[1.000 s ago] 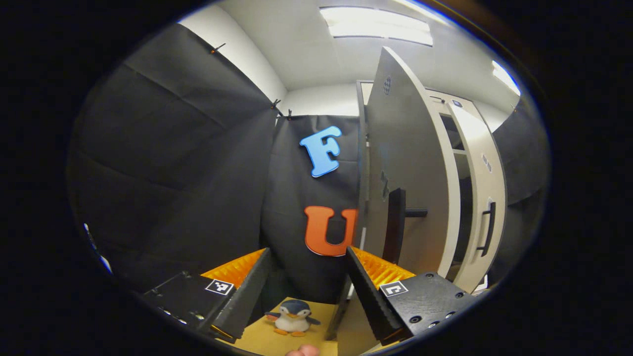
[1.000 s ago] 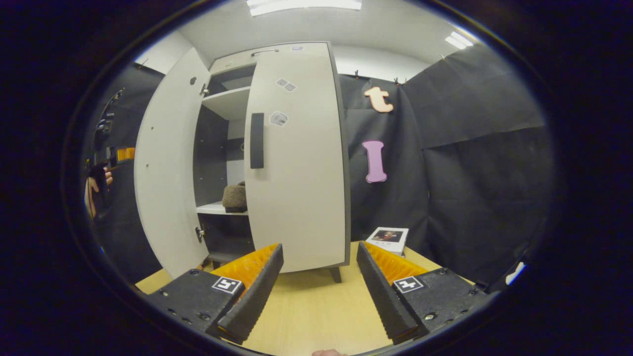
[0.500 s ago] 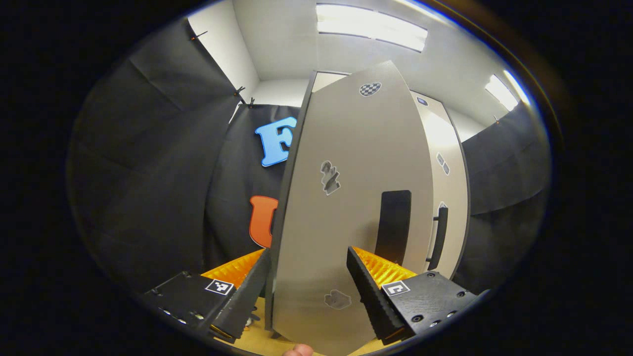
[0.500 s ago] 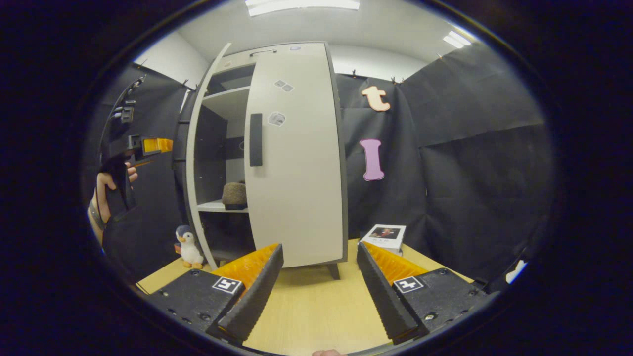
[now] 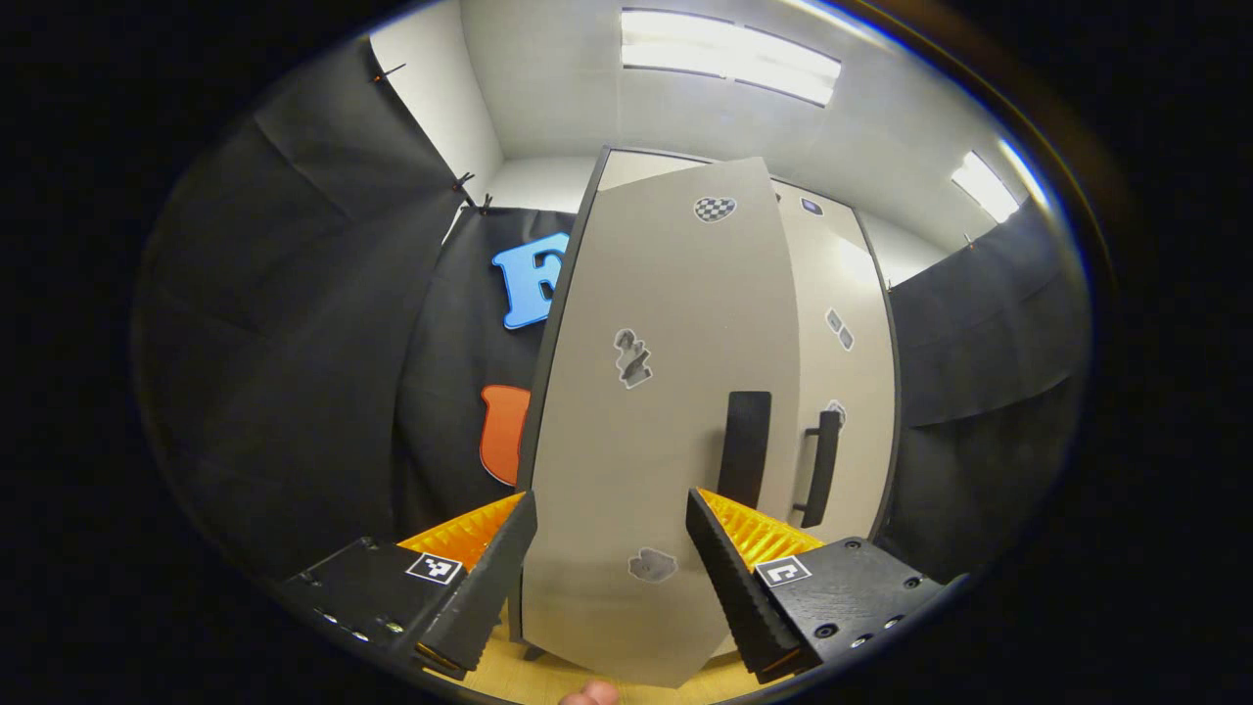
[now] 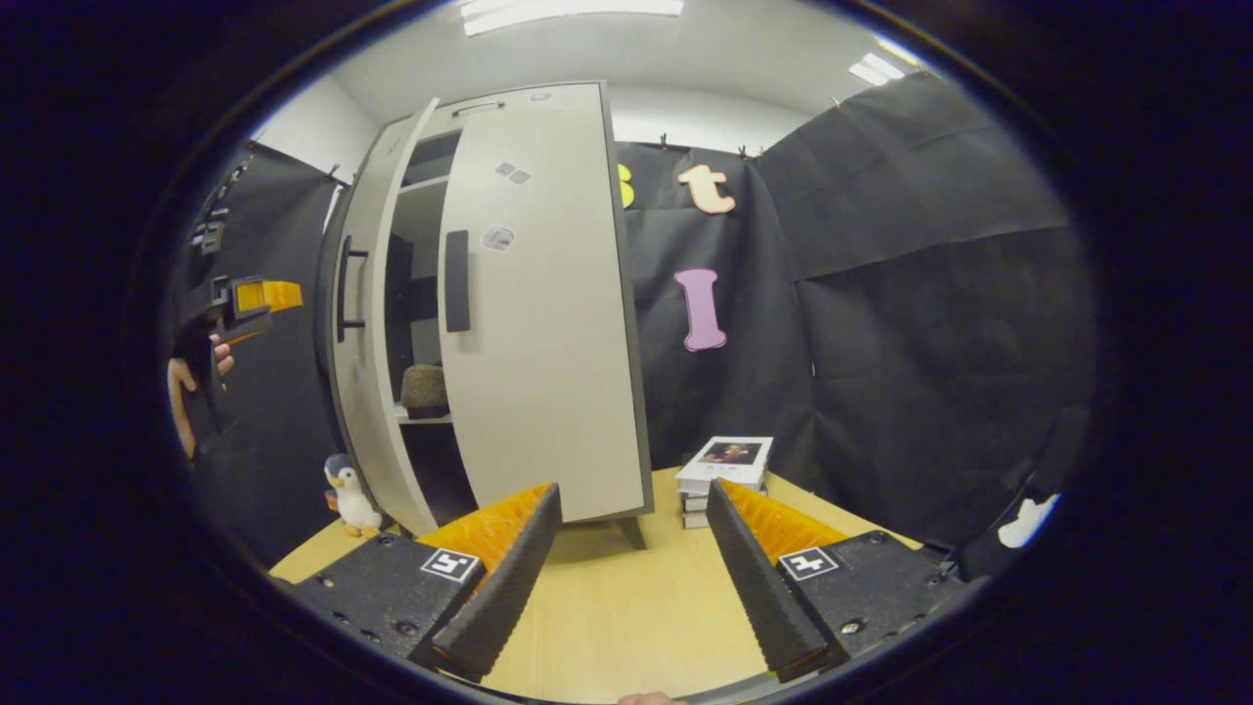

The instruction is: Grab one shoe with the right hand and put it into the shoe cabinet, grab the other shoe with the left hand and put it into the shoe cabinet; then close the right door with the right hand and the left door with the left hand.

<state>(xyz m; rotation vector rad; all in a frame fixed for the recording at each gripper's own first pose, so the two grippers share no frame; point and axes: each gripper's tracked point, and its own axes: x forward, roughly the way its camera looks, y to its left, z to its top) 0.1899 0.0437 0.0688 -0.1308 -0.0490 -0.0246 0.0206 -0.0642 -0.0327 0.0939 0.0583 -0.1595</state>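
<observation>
The pale shoe cabinet (image 6: 489,108) stands on the wooden table. Its right door (image 6: 538,323) lies against the front. The left door (image 6: 367,323) is ajar, and the narrow gap shows a brown shoe (image 6: 426,387) on a shelf. In the left gripper view the left door (image 5: 646,411) fills the middle, close ahead of my open left gripper (image 5: 609,509), with its black handle (image 5: 744,446) beside the right door's handle (image 5: 820,468). The left gripper (image 6: 264,294), held by a hand, sits just outside that door. My right gripper (image 6: 631,499) is open and empty above the table, back from the cabinet.
A plush penguin (image 6: 345,493) stands on the table by the cabinet's left foot. A stack of books (image 6: 726,465) lies right of the cabinet near the black wall. Bare tabletop (image 6: 626,597) stretches in front of the right gripper.
The left door has swung from wide open to nearly shut, with the left gripper following its outer face. The right gripper has drifted slightly, so the cabinet sits further left in its view.
</observation>
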